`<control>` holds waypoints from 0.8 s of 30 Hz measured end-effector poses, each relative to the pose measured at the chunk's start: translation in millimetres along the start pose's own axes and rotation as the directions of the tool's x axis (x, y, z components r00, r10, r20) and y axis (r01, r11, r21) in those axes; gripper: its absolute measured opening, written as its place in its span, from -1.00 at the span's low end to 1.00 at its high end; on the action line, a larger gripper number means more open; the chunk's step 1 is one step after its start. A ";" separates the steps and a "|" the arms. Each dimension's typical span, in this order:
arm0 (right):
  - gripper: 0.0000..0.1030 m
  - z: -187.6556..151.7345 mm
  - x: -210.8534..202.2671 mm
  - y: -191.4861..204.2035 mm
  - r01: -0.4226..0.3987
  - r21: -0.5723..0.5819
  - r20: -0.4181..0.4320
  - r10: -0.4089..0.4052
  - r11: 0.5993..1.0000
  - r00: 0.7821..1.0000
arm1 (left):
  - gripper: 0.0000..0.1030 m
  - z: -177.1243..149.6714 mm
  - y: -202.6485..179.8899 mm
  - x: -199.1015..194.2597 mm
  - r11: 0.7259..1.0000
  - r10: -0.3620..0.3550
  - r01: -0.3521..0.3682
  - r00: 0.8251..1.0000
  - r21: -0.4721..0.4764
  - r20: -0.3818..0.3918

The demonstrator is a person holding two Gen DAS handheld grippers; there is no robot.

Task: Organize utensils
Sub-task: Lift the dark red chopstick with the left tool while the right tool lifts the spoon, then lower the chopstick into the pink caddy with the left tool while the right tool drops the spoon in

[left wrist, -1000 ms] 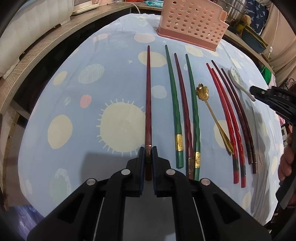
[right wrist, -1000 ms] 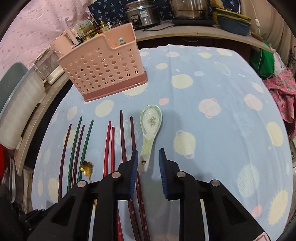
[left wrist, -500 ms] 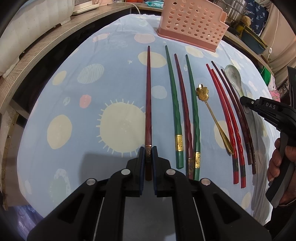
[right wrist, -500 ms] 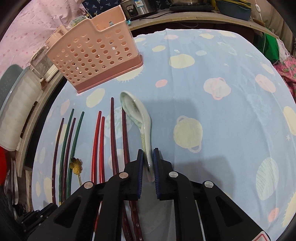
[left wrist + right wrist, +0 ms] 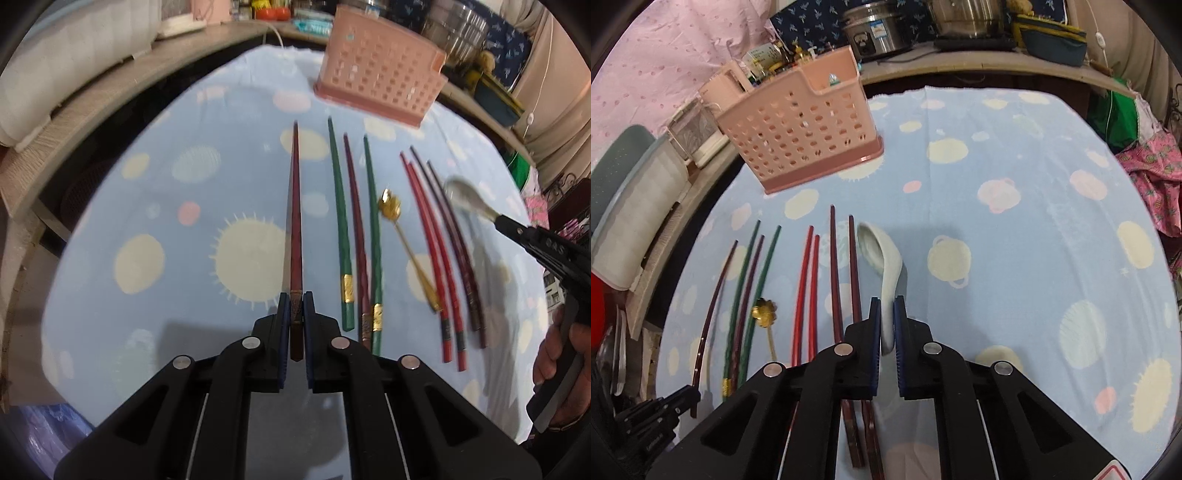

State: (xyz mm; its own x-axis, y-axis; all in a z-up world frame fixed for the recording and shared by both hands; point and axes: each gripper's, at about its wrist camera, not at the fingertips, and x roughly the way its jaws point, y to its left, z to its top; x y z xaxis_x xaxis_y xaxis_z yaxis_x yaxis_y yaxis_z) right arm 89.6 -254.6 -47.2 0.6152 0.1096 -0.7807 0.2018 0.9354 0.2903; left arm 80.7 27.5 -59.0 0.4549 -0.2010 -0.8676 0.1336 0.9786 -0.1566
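Note:
My left gripper (image 5: 295, 299) is shut on the thick end of a dark red chopstick (image 5: 295, 206), which points away over the blue spotted tablecloth (image 5: 207, 236). My right gripper (image 5: 884, 304) has its jaws closing tight on the handle of a white ceramic spoon (image 5: 882, 258), and the pads press on it. In the left wrist view that spoon (image 5: 463, 194) hangs blurred from the right gripper (image 5: 498, 221) above the dark chopsticks. The pink perforated utensil basket (image 5: 805, 129) stands at the far edge.
On the cloth lie two green chopsticks (image 5: 340, 221) with a maroon one between, a gold flower spoon (image 5: 391, 206), a red pair (image 5: 428, 240) and a dark brown pair (image 5: 454, 229). Pots and a rice cooker (image 5: 875, 29) stand on the shelf behind. A hand (image 5: 557, 354) holds the right gripper.
The right gripper came down around the white spoon's handle, shut on it and raised it off the cloth. The left gripper, shut on the dark red chopstick throughout, rose slightly.

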 end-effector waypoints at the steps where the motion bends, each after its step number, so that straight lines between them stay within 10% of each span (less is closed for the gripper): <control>1: -0.87 1.9 -8.9 -0.3 -0.001 -0.001 0.018 0.001 1.000 1.000 | -0.87 2.7 0.4 -7.3 1.000 -0.001 0.001 1.000 0.000 0.018; 9: -0.89 24.2 -49.2 3.7 0.003 -0.030 0.098 0.000 1.000 0.995 | -0.87 44.8 -0.5 -62.5 1.000 -0.014 0.014 0.981 -0.002 0.194; 24: -0.89 122.8 -63.1 25.1 -0.073 -0.080 0.205 0.088 0.994 0.975 | -0.87 209.1 -22.4 -132.7 0.998 -0.058 0.041 0.875 0.045 0.481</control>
State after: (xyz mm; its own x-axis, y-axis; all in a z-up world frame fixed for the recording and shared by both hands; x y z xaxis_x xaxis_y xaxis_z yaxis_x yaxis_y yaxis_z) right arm 149.5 -279.3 77.3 0.7737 0.1200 -0.6220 0.0949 0.9489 0.3011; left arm 201.5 22.9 158.3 0.8137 -0.2539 -0.5229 0.1916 0.9664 -0.1712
